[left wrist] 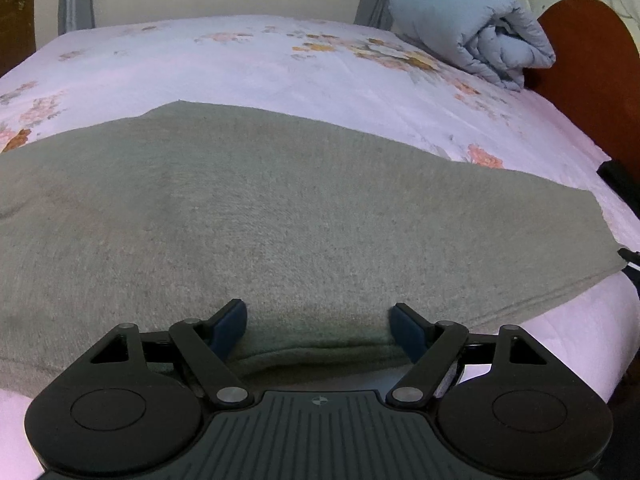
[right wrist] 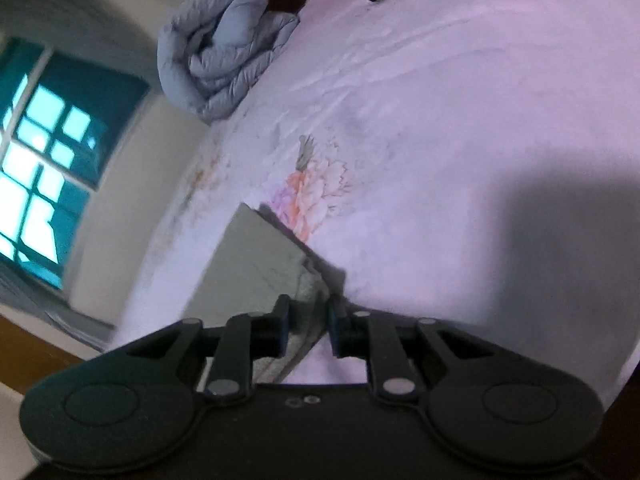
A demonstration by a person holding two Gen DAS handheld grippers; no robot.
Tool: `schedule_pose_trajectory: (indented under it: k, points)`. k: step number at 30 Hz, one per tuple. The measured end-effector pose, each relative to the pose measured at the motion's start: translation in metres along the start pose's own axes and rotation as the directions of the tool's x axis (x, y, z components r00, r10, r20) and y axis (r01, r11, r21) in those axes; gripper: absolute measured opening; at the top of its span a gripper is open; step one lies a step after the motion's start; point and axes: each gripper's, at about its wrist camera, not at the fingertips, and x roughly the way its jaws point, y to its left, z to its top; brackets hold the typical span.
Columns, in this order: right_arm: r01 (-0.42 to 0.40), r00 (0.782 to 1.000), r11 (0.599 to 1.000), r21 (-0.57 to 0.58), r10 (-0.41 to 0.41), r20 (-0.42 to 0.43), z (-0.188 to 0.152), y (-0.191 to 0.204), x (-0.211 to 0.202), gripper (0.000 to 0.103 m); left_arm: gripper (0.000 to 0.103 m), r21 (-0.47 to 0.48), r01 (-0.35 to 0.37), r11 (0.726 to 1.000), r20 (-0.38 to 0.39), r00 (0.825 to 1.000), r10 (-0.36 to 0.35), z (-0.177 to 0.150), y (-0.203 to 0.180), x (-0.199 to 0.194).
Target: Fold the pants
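Left gripper (left wrist: 319, 330), jaws spread, straddles the near folded edge of the pants (left wrist: 280, 216) at 12 o'clock; long axis 9-to-3. Right gripper (right wrist: 309, 324), jaws narrowed around their corner, contact unclear.

We see our right gripper (right wrist: 308, 320), jaws narrow, with a pants (right wrist: 256, 264) edge between them, on the bed (right wrist: 460, 120).
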Motion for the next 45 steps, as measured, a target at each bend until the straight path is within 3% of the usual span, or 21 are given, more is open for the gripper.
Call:
schedule_pose_trajectory:
  k: [2, 4, 5, 9, 13, 16, 19, 21, 25, 37, 39, 40, 43, 45]
  points:
    - [0.010, 1.000, 1.000, 0.011, -0.010, 0.014, 0.003, 0.004, -0.013, 0.017, 0.079, -0.020, 0.015, 1.000, 0.024, 1.000, -0.014, 0.000, 0.005, -0.005]
    - [0.035, 0.995, 0.999, 0.016, -0.036, 0.093, 0.001, 0.009, -0.040, 0.022, 0.079, -0.073, 0.016, 0.997, 0.058, 0.998, -0.012, -0.004, 0.016, -0.017]
    - [0.008, 0.996, 1.000, 0.028, -0.010, 0.090, -0.002, 0.011, -0.049, 0.022, 0.079, -0.102, 0.006, 0.995, 0.077, 0.997, 0.002, -0.007, 0.023, -0.025]
    - [-0.115, 0.993, 0.993, -0.028, 0.114, -0.037, -0.040, 0.044, -0.057, 0.021, 0.079, -0.174, -0.014, 0.985, 0.124, 0.992, 0.036, -0.024, 0.050, -0.049]
    - [-0.197, 0.970, 0.980, -0.021, 0.192, -0.149, -0.087, 0.081, -0.034, 0.020, 0.079, -0.198, -0.044, 0.979, 0.157, 0.985, 0.076, -0.039, 0.066, -0.071]
    - [-0.262, 0.926, 0.960, 0.099, 0.279, -0.255, -0.123, 0.098, -0.011, 0.020, 0.079, -0.235, -0.056, 0.970, 0.167, 0.981, 0.097, -0.048, 0.082, -0.085]
    - [-0.307, 0.872, 0.941, 0.142, 0.338, -0.355, -0.160, 0.123, 0.009, 0.020, 0.079, -0.260, -0.076, 0.963, 0.152, 0.981, 0.118, -0.057, 0.099, -0.090]
    - [-0.300, 0.855, 0.946, 0.119, 0.322, -0.406, -0.178, 0.137, 0.019, 0.020, 0.079, -0.291, -0.074, 0.954, 0.148, 0.982, 0.121, -0.065, 0.110, -0.092]
    - [-0.271, 0.831, 0.944, 0.186, 0.327, -0.450, -0.200, 0.143, 0.036, 0.020, 0.079, -0.320, -0.072, 0.945, 0.152, 0.980, 0.126, -0.074, 0.124, -0.095]
    - [-0.177, 0.838, 0.957, 0.228, 0.268, -0.475, -0.214, 0.138, 0.050, 0.016, 0.079, -0.336, -0.059, 0.940, 0.157, 0.980, 0.118, -0.074, 0.135, -0.087]
    - [-0.174, 0.846, 0.957, 0.231, 0.266, -0.463, -0.213, 0.138, 0.052, 0.012, 0.079, -0.333, -0.061, 0.941, 0.155, 0.981, 0.119, -0.072, 0.134, -0.086]
    - [-0.172, 0.853, 0.961, 0.217, 0.256, -0.455, -0.212, 0.139, 0.052, 0.003, 0.079, -0.332, -0.062, 0.941, 0.153, 0.981, 0.119, -0.071, 0.134, -0.086]
    - [-0.201, 0.862, 0.969, 0.141, 0.243, -0.444, -0.211, 0.146, 0.047, 0.000, 0.079, -0.328, -0.066, 0.942, 0.150, 0.981, 0.121, -0.071, 0.130, -0.088]
    - [-0.260, 0.858, 0.957, 0.125, 0.289, -0.424, -0.210, 0.151, 0.038, 0.000, 0.079, -0.328, -0.063, 0.943, 0.154, 0.981, 0.119, -0.070, 0.129, -0.090]
